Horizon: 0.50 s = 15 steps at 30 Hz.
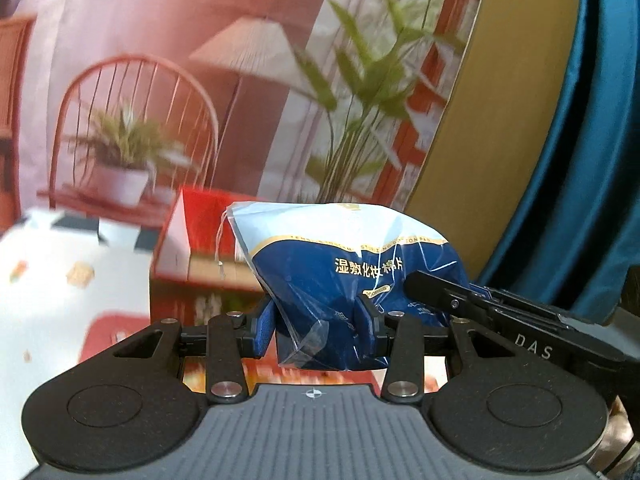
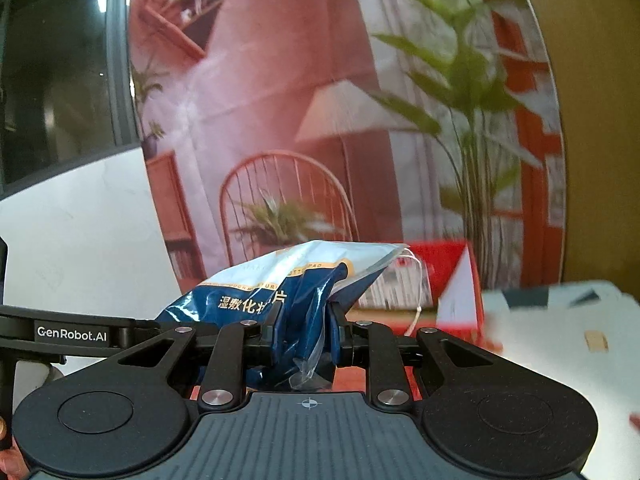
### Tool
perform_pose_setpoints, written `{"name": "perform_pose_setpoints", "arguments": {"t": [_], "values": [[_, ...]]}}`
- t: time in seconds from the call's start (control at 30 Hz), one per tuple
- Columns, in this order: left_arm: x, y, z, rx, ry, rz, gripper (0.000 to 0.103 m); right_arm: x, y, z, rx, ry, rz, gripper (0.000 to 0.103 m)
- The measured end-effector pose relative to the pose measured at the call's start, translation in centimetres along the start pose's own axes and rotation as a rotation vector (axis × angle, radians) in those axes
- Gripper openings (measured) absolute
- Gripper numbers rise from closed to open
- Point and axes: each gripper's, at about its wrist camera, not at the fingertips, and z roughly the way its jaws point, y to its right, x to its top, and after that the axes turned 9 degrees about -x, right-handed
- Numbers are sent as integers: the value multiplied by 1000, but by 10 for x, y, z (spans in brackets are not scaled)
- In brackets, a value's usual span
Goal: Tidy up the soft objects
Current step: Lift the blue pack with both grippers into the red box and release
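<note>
Left wrist view – 1 cotton-pad bag (image 1: 344, 276), 2 grippers.

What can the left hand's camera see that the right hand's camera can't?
Only the left wrist view shows the blue curtain at the right edge and the right gripper reaching in from the side. Only the right wrist view shows the dark window, the white wall under it, and the left gripper's arm marked GenRobot.AI. Both show the blue cotton pad bag, pinched by both grippers, the red box behind it, and the backdrop with a chair and plants.
</note>
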Motion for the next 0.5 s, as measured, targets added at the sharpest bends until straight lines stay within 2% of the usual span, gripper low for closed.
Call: {"name": "perform_pose_setpoints", "arguments": {"t": [0.27, 0.5], "values": [[59, -27, 42, -5, 0, -11, 44, 59, 5, 58, 30, 9, -37, 20], [76, -66, 103, 26, -78, -74, 44, 68, 19, 134, 18, -92, -58, 20]]}}
